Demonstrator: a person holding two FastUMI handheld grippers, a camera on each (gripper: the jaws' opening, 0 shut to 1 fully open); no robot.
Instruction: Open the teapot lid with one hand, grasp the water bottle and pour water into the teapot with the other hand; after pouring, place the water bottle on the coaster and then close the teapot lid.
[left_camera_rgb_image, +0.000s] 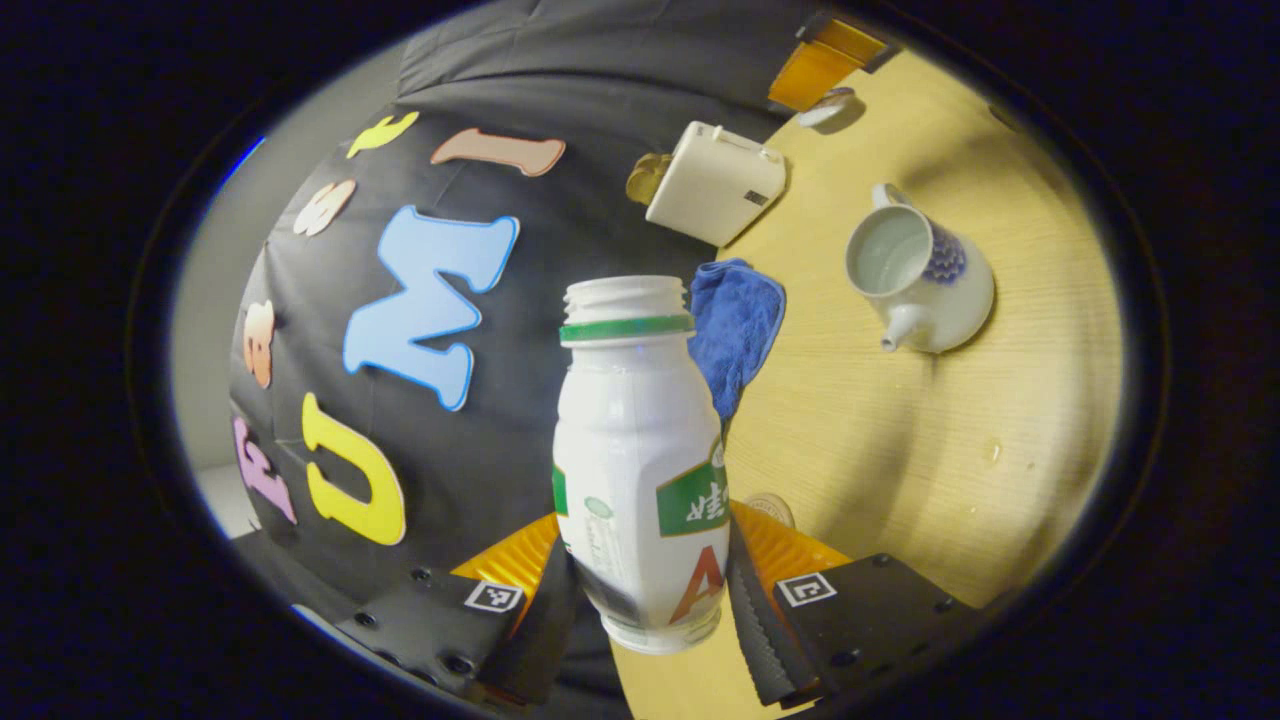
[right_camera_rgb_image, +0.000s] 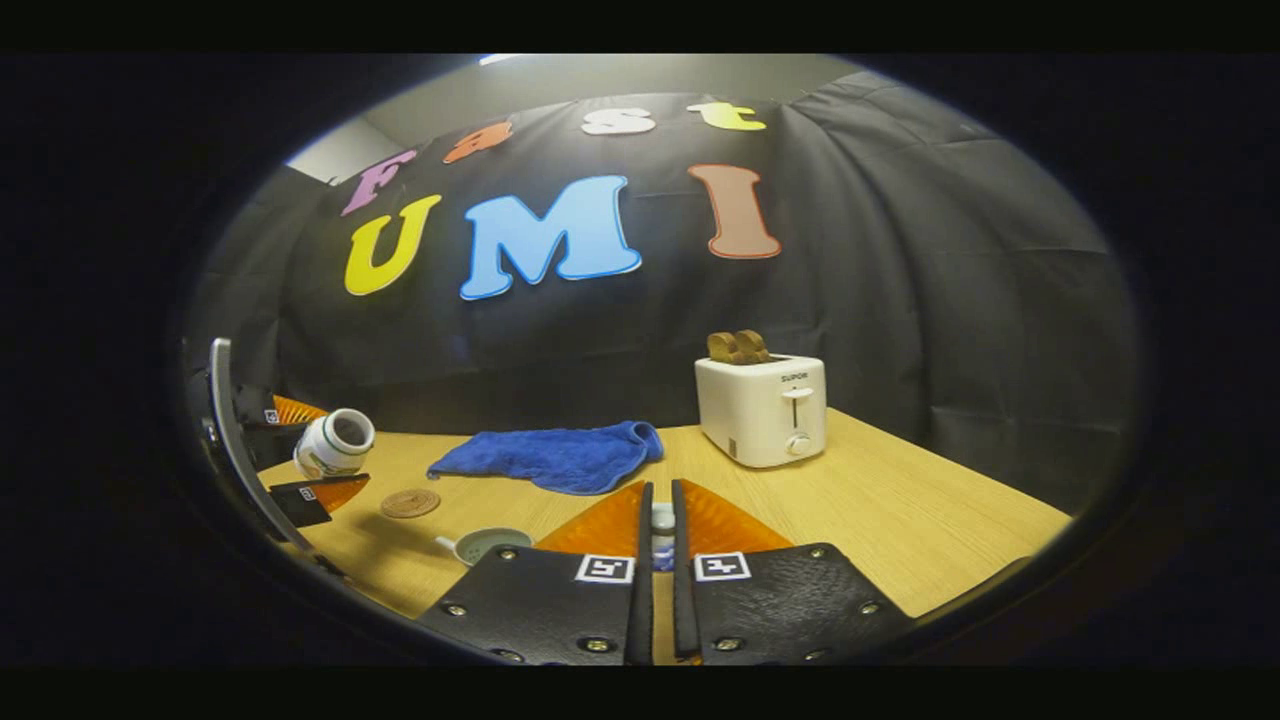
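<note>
Left claw (left_camera_rgb_image: 650, 590) clamped, right claw (right_camera_rgb_image: 661, 535) pinched

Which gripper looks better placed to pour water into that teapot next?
Left. The left gripper is shut on the uncapped bottle, and the teapot stands open on the table. The right gripper pinches a small thing, probably the lid.

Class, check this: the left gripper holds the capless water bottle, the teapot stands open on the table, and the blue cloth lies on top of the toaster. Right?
One slip: the blue cloth lies on the table beside the toaster, as the right gripper view shows. The rest stands.
</note>
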